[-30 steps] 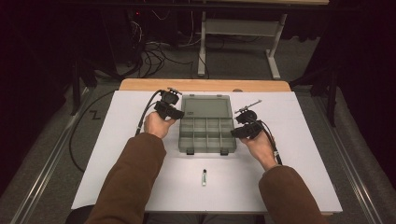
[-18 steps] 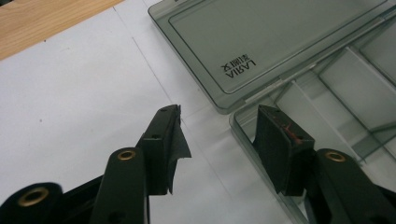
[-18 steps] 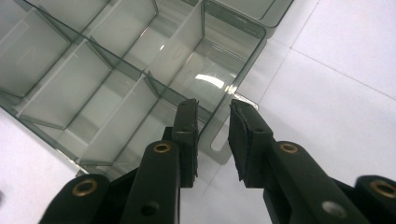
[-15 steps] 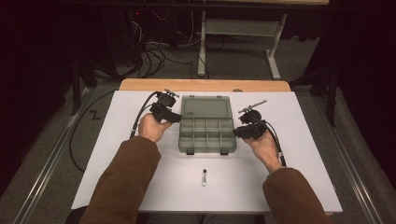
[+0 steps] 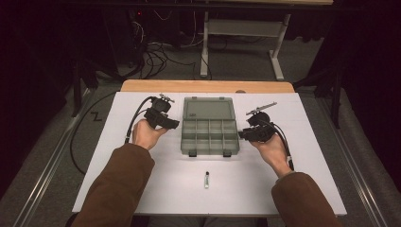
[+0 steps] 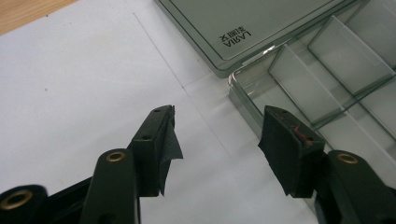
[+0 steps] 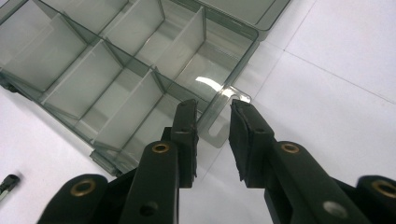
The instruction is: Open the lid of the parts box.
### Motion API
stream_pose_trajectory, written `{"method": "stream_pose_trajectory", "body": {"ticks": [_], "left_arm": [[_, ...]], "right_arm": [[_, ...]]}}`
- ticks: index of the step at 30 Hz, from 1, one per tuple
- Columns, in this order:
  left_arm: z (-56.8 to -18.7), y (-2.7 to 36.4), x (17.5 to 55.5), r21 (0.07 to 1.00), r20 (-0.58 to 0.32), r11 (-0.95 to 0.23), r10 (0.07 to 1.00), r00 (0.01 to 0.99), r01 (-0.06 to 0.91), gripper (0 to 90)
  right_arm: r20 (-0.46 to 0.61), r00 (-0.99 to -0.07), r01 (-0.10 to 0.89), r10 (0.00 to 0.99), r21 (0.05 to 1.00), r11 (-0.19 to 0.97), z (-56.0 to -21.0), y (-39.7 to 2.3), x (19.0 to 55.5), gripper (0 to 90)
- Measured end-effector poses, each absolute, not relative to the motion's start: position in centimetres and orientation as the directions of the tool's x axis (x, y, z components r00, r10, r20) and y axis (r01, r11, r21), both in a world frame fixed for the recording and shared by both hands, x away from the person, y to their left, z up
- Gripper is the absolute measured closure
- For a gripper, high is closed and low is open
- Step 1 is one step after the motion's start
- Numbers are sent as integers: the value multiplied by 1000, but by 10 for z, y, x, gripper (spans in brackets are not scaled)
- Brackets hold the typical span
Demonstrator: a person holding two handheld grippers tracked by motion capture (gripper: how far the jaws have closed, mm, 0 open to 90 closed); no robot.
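A clear grey compartment box [image 5: 210,135] lies open mid-table, its lid [image 5: 208,108] flat behind it. My left gripper [image 5: 172,124] is at the box's left side. In the left gripper view it [image 6: 219,114] stands wide open, with bare white table between the jaws and one jaw next to the box's corner [image 6: 243,88]. My right gripper [image 5: 243,134] is at the box's right side. In the right gripper view it [image 7: 213,105] is open by a narrow gap, and the jaws stand either side of the box's clear side tab [image 7: 219,123] without pressing on it.
A small dark-capped tube [image 5: 206,179] lies on the white table top [image 5: 142,189] in front of the box; its end [image 7: 7,183] also appears in the right gripper view. The box's compartments [image 7: 93,79] are empty. A wooden strip [image 5: 208,86] runs along the far edge.
Both hands have drifted slightly outward from the box and toward the person. The box and the tube have not moved.
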State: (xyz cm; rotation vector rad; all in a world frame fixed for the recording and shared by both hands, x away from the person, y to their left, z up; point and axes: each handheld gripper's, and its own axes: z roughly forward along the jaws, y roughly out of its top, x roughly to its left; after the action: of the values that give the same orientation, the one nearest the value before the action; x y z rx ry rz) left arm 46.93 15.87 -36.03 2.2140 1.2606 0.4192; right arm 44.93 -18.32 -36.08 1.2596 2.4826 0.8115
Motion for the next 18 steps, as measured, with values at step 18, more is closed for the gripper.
{"method": "stream_pose_trajectory", "body": {"ticks": [18], "left_arm": [[-356, 170, 439, 636, 22, -429, 841, 540, 641, 400]], "right_arm": [[53, -613, 644, 788, 611, 460, -358, -205, 427, 723]]}}
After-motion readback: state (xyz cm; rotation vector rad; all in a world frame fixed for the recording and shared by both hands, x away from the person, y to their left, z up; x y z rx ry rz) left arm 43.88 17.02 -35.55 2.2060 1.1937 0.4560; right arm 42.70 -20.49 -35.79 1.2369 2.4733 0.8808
